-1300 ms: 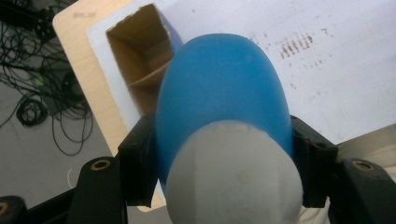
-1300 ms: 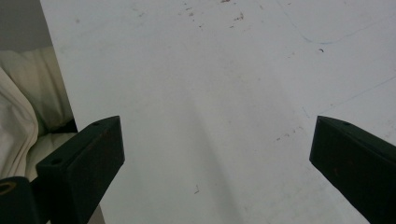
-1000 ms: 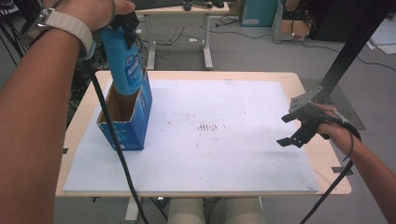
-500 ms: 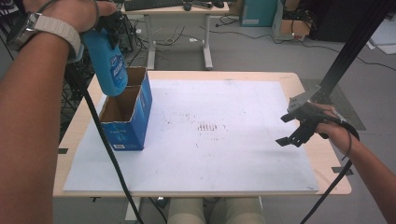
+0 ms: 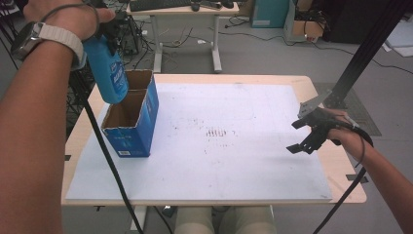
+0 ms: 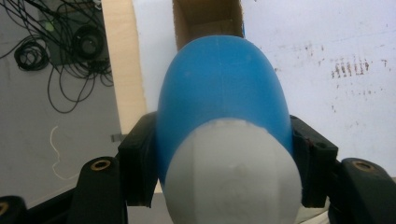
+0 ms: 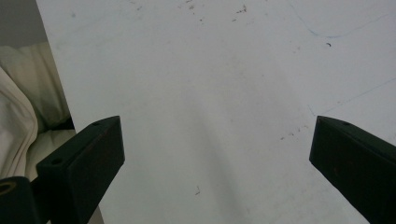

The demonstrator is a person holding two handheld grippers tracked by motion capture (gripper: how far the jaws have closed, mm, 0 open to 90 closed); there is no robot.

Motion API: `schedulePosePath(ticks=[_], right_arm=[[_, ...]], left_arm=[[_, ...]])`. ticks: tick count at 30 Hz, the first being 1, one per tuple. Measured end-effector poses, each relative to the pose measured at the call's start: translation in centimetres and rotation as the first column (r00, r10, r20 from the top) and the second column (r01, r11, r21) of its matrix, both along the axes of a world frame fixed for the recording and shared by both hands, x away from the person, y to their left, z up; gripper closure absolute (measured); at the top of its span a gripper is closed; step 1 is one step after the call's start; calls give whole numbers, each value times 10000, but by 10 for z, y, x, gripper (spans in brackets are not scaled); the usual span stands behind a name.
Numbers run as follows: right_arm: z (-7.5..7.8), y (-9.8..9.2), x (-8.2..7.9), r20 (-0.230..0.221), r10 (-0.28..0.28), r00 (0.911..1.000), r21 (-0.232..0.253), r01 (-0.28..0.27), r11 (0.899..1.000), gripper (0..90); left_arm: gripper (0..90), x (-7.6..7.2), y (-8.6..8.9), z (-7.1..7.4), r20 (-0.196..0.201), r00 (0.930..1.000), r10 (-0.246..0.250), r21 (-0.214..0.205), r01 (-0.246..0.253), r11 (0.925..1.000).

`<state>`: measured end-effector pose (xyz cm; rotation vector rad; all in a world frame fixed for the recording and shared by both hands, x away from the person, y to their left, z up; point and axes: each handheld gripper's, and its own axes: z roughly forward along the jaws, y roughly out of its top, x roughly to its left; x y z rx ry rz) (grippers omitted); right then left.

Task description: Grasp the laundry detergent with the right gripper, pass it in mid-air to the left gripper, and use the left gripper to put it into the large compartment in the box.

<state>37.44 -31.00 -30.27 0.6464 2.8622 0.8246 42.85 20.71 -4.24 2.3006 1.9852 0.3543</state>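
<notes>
Left gripper (image 6: 224, 154) clamps the blue bottle (image 5: 108, 68) above the open blue carton (image 5: 131, 119); label perhaps unreadable; right gripper (image 7: 215, 154) wide open, empty

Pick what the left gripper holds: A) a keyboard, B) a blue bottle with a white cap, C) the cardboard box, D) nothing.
B: the left gripper has its jaws clamped on both sides of the blue bottle, above the open box.
</notes>
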Motion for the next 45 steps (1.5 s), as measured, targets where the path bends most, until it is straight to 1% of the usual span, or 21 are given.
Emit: schedulePosePath(ticks=[1,2,4,8,9,12,14,17,21,23,24,26,29,33,34,36,39,40,42,43,45], right_arm=[[0,0,0,11,-1,10000,9,1,10000,31],[-1,1,2,195,246,9995,97,-248,9996,31],[-2,1,3,262,313,9992,124,-316,9994,31],[-2,2,4,225,281,9994,108,-283,9995,31],[-2,2,2,88,105,9999,24,-105,9999,31],[-2,2,4,243,273,9993,104,-276,9996,31],[-2,2,4,232,232,9995,105,-235,9997,31],[-3,1,3,168,143,9998,121,-145,9998,31],[-4,1,3,134,83,9999,101,-84,9999,31],[-4,1,2,136,93,9999,137,-95,9999,31],[-4,0,3,187,157,9997,153,-160,9998,31],[-4,0,2,98,-9,10000,111,8,9999,31],[-3,-1,2,140,-9,9999,156,6,9999,31],[-3,-1,2,124,-40,9999,143,38,9999,31],[-2,-1,0,-65,-295,9995,27,295,9996,31],[-3,0,0,-115,-327,9994,39,327,9995,31],[-4,1,1,-92,-304,9995,41,305,9995,31],[-4,2,3,21,-133,9999,79,133,9999,31],[-5,2,4,48,-55,10000,111,54,9999,31],[-4,3,2,-131,-276,9995,-15,276,9996,31],[-4,4,2,-153,-314,9994,-19,314,9995,31]], left_arm=[[375,0,0,-1,-36,10000,17,0,-17,10000],[375,1,1,-4,0,10000,32,14,-32,10000],[375,1,1,-4,-6,10000,49,15,-49,10000],[375,2,3,-10,5,10000,90,-42,-90,10000],[375,3,5,-13,40,9999,120,-67,-120,9999],[375,3,5,-15,9,9999,111,-15,-111,9999],[375,4,6,-18,58,9999,153,-8,-153,9999],[375,6,6,-22,-7,9999,127,25,-127,9999],[375,8,8,-29,4,9999,153,-147,-153,9998],[375,10,7,-33,-25,9999,127,-144,-127,9998],[375,11,7,-36,-51,10000,81,-113,-81,9999],[375,12,6,-40,-22,10000,94,-111,-94,9999],[375,14,7,-46,-35,9999,121,-132,-121,9998],[375,15,7,-55,-89,9999,121,7,-120,9999],[375,16,7,-57,-116,9998,135,24,-135,9999],[375,17,9,-62,-141,9998,158,39,-157,9999],[375,18,11,-70,-184,9997,154,12,-154,9999],[375,18,11,-72,-177,9997,174,-14,-174,9998],[375,19,11,-77,-166,9997,202,-23,-202,9998],[375,19,12,-82,-166,9997,198,-31,-199,9998],[375,20,13,-84,-215,9997,153,-32,-154,9999]])
